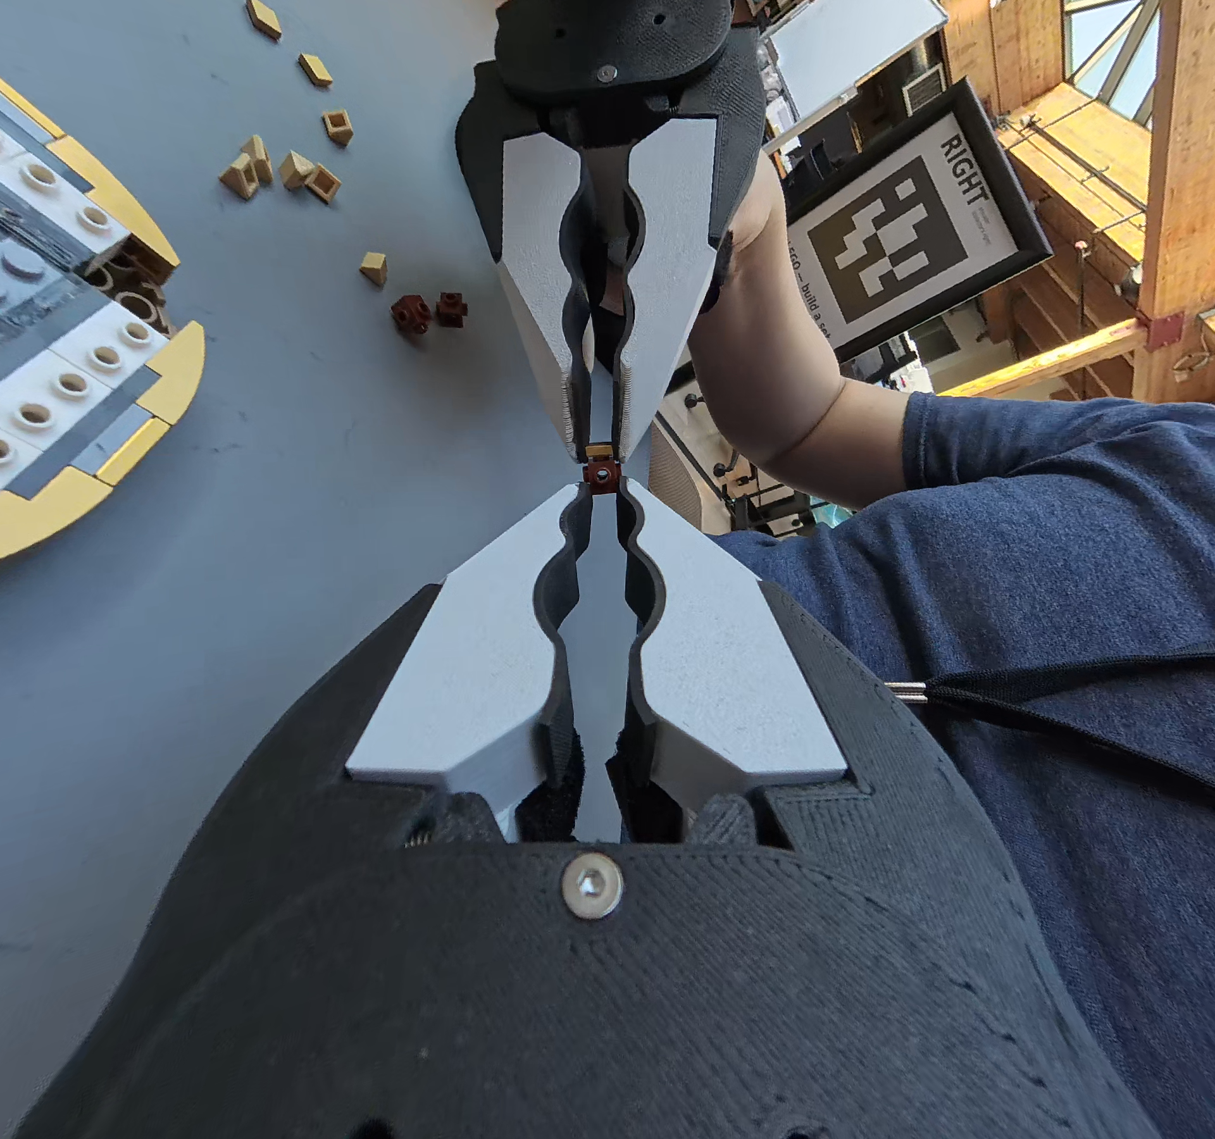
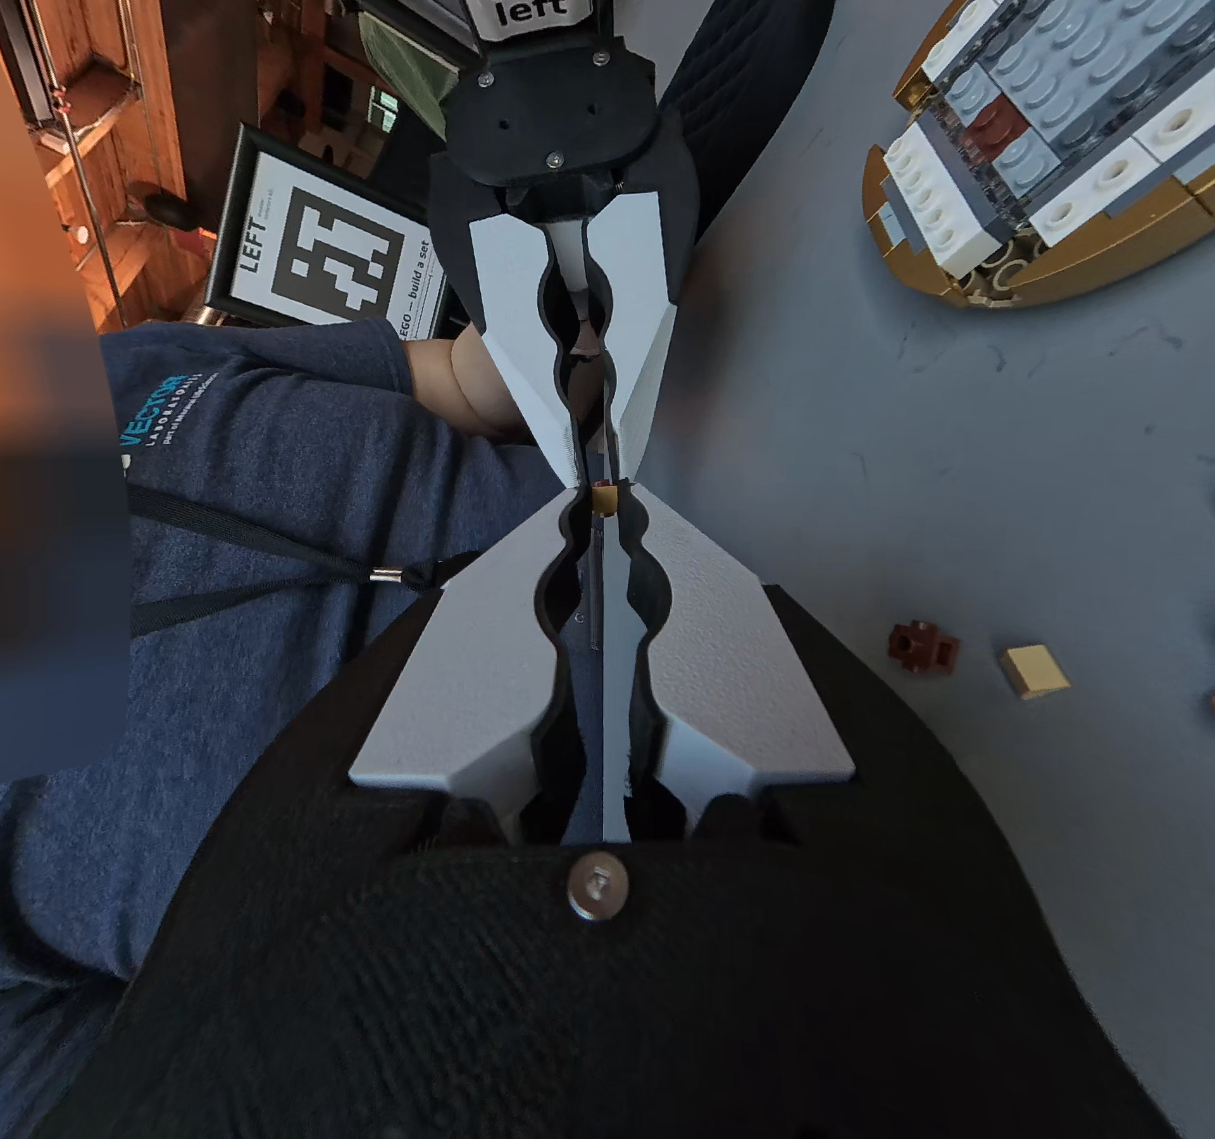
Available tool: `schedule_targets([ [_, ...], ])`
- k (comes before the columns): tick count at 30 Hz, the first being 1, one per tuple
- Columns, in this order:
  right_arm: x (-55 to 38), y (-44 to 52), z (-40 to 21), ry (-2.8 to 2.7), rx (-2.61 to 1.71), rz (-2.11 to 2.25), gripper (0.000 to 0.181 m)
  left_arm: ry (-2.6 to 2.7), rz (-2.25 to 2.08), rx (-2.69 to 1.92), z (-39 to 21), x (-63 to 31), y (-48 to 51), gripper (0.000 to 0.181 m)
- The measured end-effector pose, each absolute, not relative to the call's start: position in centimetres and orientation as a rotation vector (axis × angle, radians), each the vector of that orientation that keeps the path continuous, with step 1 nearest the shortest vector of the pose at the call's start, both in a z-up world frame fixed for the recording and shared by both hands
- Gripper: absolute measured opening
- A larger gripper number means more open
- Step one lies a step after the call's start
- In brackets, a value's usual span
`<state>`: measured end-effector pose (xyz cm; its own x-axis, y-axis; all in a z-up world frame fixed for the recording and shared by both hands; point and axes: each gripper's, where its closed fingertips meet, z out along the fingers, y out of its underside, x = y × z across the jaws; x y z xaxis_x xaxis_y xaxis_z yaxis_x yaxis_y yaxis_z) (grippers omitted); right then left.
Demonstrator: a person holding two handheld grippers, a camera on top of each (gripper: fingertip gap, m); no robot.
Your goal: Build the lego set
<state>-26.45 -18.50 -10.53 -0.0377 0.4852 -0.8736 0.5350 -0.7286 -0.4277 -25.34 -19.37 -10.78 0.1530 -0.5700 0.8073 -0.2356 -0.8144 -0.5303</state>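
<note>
My left gripper (image 1: 601, 491) is shut on a small reddish-brown studded brick (image 1: 601, 476), held in the air above the grey table. My right gripper (image 2: 603, 506) is shut on a small gold piece (image 2: 603, 498). The two grippers point at each other tip to tip. The gold piece (image 1: 599, 450) touches the top of the brown brick. In the right wrist view only a sliver of the brown brick (image 2: 599, 484) shows behind the gold piece. The right gripper (image 1: 598, 443) fills the upper middle of the left wrist view, and the left gripper (image 2: 595, 473) fills the upper middle of the right wrist view.
A round model with a gold rim (image 1: 172, 378), white and grey bricks lies on the table, also in the right wrist view (image 2: 1085, 272). Several loose tan pieces (image 1: 283, 170) and two brown bricks (image 1: 428, 312) lie near it. A person's blue-shirted torso (image 1: 986, 647) is close by. My two grippers' fingertips are within a few centimetres of each other.
</note>
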Motion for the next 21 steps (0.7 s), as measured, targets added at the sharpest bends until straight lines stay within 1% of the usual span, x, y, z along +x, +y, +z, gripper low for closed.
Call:
schedule_targets([
  [8,-26.8,-17.9,-10.6,1.081,2.239,-1.952,0.007,0.809,-1.587,-2.156,-10.9,-25.6,-18.8,0.006],
  [14,-26.6,-18.8,-10.2,1.164,2.126,-1.977,0.007,0.876,-1.637,-2.138,-10.5,-25.4,-19.6,0.005],
  [21,-26.4,-19.9,-10.8,1.271,2.076,-1.855,0.007,0.98,-1.637,-2.157,-11.1,-25.1,-20.7,0.005],
])
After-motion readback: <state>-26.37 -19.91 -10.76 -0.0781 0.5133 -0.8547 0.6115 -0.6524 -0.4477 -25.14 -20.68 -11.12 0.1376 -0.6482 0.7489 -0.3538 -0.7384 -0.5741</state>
